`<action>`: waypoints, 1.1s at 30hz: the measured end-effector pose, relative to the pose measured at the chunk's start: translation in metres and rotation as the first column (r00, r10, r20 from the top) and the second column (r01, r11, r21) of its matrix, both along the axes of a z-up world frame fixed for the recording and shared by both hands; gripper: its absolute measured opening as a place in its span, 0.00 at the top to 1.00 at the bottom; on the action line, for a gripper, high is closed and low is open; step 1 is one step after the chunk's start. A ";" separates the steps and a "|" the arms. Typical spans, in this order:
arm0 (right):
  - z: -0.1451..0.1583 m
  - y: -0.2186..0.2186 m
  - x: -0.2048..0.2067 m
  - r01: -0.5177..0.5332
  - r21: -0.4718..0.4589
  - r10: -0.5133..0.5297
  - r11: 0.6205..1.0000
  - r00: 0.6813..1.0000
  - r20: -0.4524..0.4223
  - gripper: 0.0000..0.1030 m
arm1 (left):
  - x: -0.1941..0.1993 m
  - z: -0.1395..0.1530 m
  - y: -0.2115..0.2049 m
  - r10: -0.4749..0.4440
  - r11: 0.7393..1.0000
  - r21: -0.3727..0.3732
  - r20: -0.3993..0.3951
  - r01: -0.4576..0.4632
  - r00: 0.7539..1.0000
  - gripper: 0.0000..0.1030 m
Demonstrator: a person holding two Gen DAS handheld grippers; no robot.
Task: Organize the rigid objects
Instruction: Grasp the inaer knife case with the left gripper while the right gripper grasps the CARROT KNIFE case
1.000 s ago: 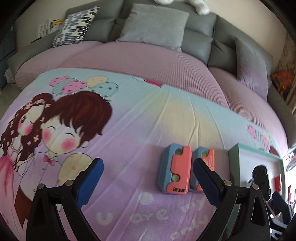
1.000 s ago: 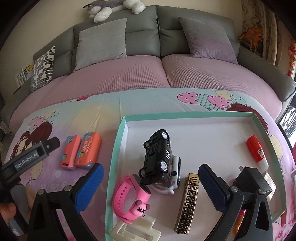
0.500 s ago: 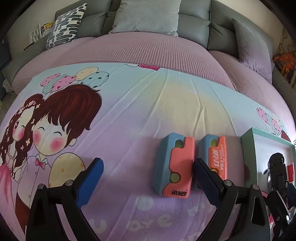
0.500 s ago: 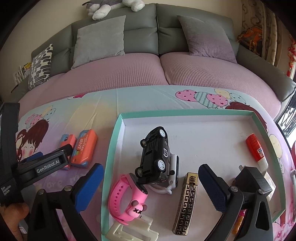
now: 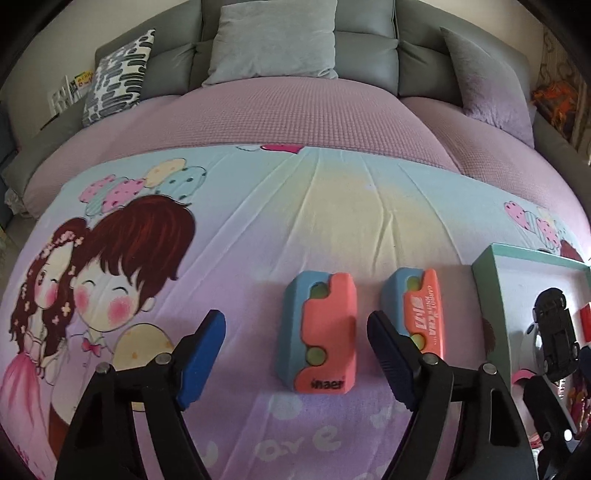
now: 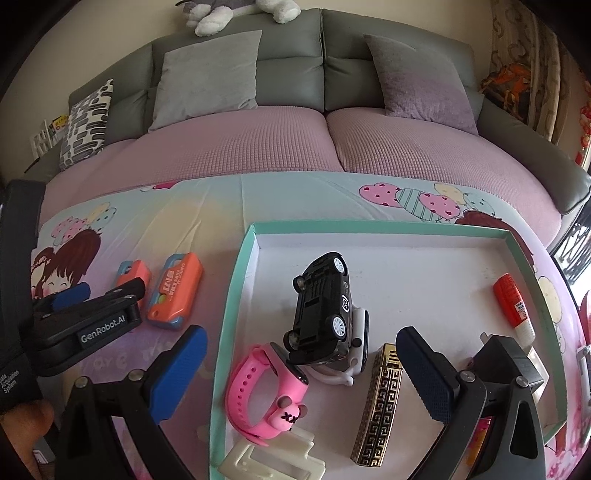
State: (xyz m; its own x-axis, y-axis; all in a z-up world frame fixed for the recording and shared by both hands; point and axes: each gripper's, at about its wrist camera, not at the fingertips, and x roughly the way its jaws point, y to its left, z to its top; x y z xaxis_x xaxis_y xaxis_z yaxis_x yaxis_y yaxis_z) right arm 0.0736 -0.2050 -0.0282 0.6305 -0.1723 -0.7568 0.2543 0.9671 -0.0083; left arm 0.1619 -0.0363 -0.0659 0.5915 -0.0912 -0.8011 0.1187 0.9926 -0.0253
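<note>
Left gripper [image 5: 295, 347] spread, straddling orange-blue case [image 5: 320, 332]; second case [image 5: 421, 310] partly hidden behind finger. Right gripper [image 6: 301, 373] spread above tray [image 6: 236, 295]; toy car [image 6: 323, 302] covers white item.

A cartoon-printed cloth [image 5: 258, 236], showing two children and balloons, covers the near surface and is creased along its middle. Behind it stands a grey sofa [image 6: 321, 48] with pink quilted seat covers [image 6: 236, 144]; a light grey cushion [image 6: 207, 77], a purple-grey cushion [image 6: 417, 77] and a black-and-white patterned cushion [image 6: 86, 125] lean against its back. A grey and white plush toy [image 6: 236, 13] lies along the top of the backrest, and books [image 5: 70, 92] stand at the far left beside the patterned cushion.
</note>
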 end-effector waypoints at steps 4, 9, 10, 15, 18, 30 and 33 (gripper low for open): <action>-0.001 0.003 0.001 -0.004 -0.015 0.004 1.000 1.000 -0.003 0.00 | 0.002 -0.006 0.008 -0.005 0.999 -0.045 -0.028 0.004 1.000 0.43; 0.003 0.012 0.004 -0.031 -0.027 0.031 0.999 1.000 0.002 0.00 | 0.001 0.000 0.015 0.006 0.998 -0.063 -0.035 -0.008 0.999 0.56; 0.004 0.015 0.005 -0.042 -0.024 0.042 0.999 0.999 0.003 0.00 | 0.000 0.000 0.016 0.006 0.998 -0.065 -0.041 -0.008 0.999 0.57; 0.012 0.029 0.015 -0.106 0.012 0.106 0.994 0.994 0.018 0.00 | -0.001 0.001 0.025 0.015 0.996 -0.081 -0.055 -0.019 0.998 0.57; 0.017 0.039 0.024 -0.152 0.015 0.151 0.988 0.988 0.032 0.02 | -0.003 0.001 0.037 0.041 0.995 -0.094 -0.065 -0.047 0.997 0.57; 0.000 0.089 0.063 -0.298 0.005 0.298 0.955 0.954 -0.033 0.27 | -0.004 -0.005 0.087 0.137 0.982 -0.113 -0.097 -0.148 0.986 0.57; -0.012 0.092 0.071 -0.293 0.018 0.294 0.956 0.953 -0.069 0.32 | -0.004 -0.007 0.091 0.137 0.981 -0.126 -0.102 -0.149 0.985 0.57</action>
